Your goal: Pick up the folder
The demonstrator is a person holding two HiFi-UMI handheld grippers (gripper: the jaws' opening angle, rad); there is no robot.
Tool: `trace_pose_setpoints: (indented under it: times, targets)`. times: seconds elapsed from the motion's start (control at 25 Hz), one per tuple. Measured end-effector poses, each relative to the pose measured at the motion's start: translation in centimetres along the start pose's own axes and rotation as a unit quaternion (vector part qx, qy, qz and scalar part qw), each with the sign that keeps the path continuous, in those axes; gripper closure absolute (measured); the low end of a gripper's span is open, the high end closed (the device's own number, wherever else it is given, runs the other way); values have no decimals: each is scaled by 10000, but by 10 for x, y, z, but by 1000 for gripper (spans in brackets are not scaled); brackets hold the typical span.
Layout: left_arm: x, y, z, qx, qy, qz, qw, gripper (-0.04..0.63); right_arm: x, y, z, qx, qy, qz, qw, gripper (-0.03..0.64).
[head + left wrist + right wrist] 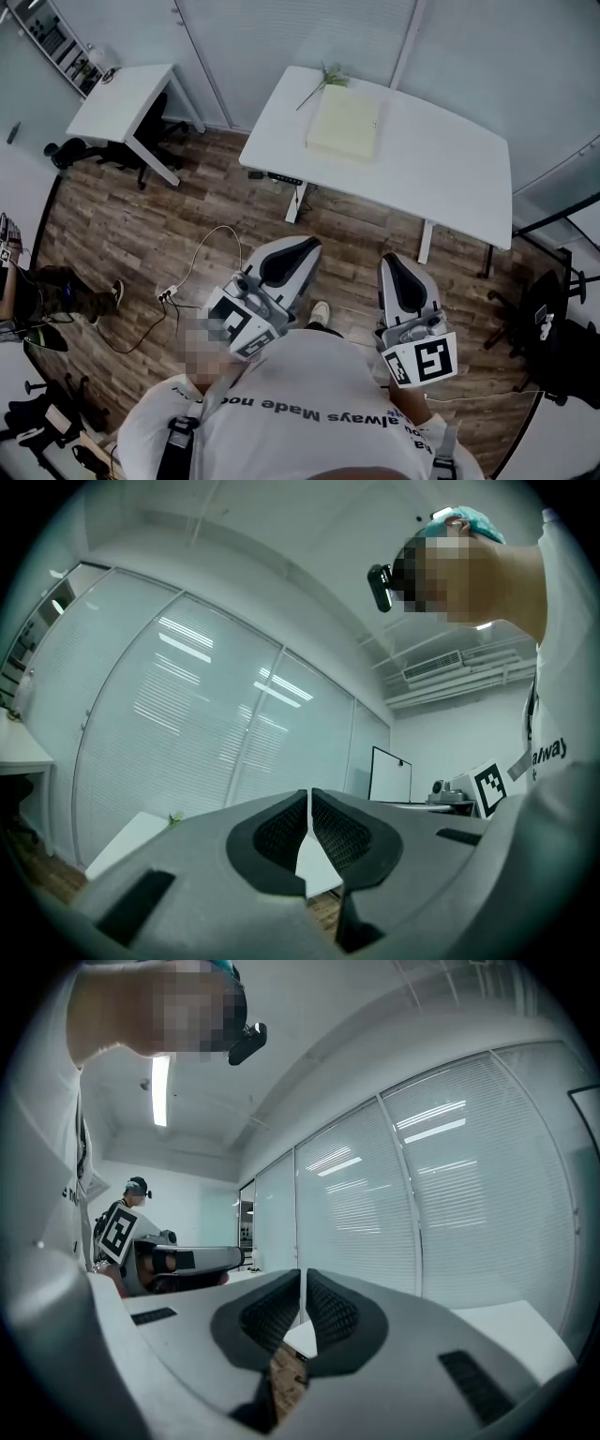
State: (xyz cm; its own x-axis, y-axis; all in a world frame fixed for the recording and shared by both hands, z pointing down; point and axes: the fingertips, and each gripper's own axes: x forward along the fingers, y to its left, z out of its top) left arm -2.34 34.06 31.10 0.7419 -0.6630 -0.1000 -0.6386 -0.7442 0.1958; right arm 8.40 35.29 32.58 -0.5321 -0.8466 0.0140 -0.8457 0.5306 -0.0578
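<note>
Your white shirt point(300, 412) is closest, right under the camera. Just past it you hold both grippers out over the wooden floor point(187, 225), side by side and a little apart. The left gripper point(292, 251) has its jaws pressed together and holds nothing. The right gripper point(397, 270) is the same, with its jaws together and not holding a thing.

The folder point(344, 124) is pale yellow. It lies flat on the white table point(450, 164), well ahead of both grippers and more in line with the left one. It sits close to the table's far edge. A green sprig point(328, 80) lies just beside its far left corner. To the right of the folder the table top is wide and white.

Open floor runs from the grippers to the table's near edge. A power strip point(167, 293) with a white cable lies on the floor to the left of the left gripper. A dark chair point(553, 328) stands off to the right of the right gripper.
</note>
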Motion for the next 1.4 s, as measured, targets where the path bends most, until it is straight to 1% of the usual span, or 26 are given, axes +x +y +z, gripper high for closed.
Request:
trace_pose_setpoints:
  times: [0.2, 0.36, 0.6, 0.8, 1.04, 1.24, 1.4]
  targets:
    - [23, 11, 1, 41, -69, 40, 10000, 574, 15, -21, 2, -68, -8, 66, 10000, 592]
    - [34, 15, -3, -9, -57, 86, 9999, 574, 21, -32, -1, -51, 28, 88, 9999, 592]
    - [40, 32, -5, -36, 16, 123, 9999, 574, 37, -36, -4, -4, 81, 93, 9999, 592]
    - [52, 51, -4, -60, -6, 51, 10000, 574, 57, -43, -8, -16, 128, 31, 9999, 592]
    - [73, 86, 0, -95, -11, -44, 9999, 574, 96, -54, -5, -49, 116, -9, 9999, 592]
    - [90, 124, 6, -134, -8, -61, 9999, 574, 139, -64, -3, -31, 146, -4, 9999, 592]
    - [98, 165, 14, -141, -21, -35, 9999, 574, 183, -65, 1, -97, 141, 30, 9998, 592]
